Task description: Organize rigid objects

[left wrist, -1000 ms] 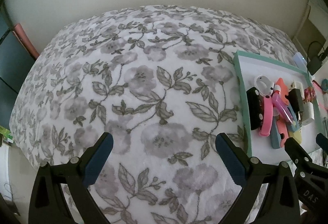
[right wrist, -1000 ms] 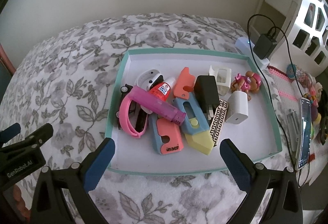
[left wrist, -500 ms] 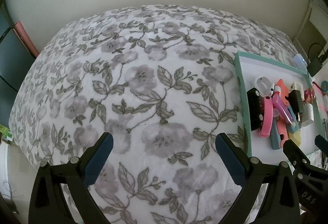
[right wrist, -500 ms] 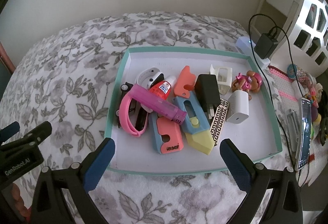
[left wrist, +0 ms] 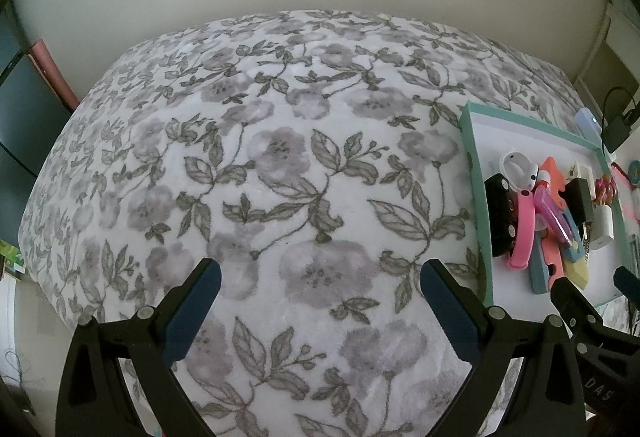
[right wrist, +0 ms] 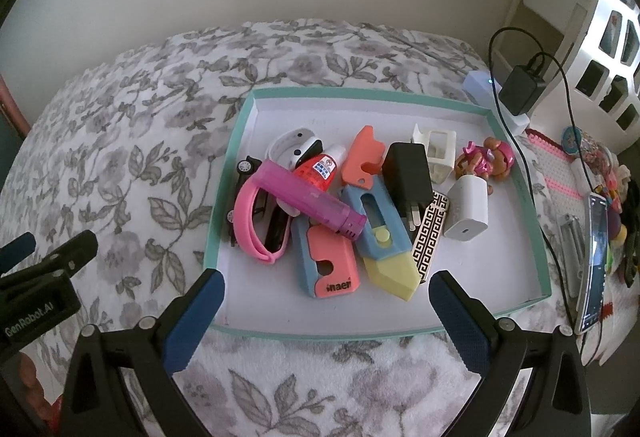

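Observation:
A teal-rimmed white tray [right wrist: 520,305] lies on the floral blanket [left wrist: 280,157] and holds a pile of small things: a magenta tube [right wrist: 312,199], a pink wristband [right wrist: 248,225], a black charger [right wrist: 408,173], a white charger [right wrist: 468,211], coral-and-blue toy knives [right wrist: 332,265] and a doll [right wrist: 486,159]. My right gripper [right wrist: 326,295] is open and empty, above the tray's near rim. My left gripper [left wrist: 318,283] is open and empty over bare blanket, left of the tray [left wrist: 478,197].
A phone [right wrist: 596,261], cables, a black adapter [right wrist: 520,87] and toys lie right of the tray by a white shelf unit. The wall stands behind the bed. The blanket drops off at the left edge. The left gripper shows at the right wrist view's left [right wrist: 44,269].
Both grippers have drifted slightly; the views are nearly the same. Both stay open. Nothing in the tray has moved.

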### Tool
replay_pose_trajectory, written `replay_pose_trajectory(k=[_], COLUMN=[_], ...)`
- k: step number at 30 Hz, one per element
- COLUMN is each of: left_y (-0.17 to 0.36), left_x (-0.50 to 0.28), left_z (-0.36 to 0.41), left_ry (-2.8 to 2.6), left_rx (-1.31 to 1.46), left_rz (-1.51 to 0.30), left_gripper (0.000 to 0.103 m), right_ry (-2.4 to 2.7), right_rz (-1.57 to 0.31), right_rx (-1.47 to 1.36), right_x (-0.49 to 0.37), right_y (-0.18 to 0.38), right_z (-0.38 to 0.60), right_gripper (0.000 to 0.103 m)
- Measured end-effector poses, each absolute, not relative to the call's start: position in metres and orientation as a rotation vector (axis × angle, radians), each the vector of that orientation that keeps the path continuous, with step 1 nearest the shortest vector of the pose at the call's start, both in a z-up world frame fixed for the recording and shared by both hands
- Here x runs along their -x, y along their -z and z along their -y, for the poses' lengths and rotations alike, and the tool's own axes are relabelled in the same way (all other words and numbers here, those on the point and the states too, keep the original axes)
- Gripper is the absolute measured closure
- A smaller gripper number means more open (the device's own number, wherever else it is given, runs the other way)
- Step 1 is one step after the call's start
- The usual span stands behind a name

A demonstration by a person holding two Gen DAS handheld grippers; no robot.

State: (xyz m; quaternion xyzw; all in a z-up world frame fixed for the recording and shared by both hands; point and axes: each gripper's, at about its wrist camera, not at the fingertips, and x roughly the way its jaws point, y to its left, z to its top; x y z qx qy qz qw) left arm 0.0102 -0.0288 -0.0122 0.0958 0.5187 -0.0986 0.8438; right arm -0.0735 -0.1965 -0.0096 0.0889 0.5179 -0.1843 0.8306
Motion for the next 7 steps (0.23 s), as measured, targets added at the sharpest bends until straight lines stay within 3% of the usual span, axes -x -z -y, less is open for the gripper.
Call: replay_pose_trajectory(k=[7], left_y=[0.0084], left_x=[-0.0092], left_z=[0.0275], left_ry=[0.211], left_rx=[-0.178], left_rz=[-1.078], left_gripper=[0.003], right_ry=[0.385], right_rz=[-1.108], right_rx=[-0.181], right_x=[0.0721], right_y=[0.0112], right_z=[0.1962], right_gripper=[0.0])
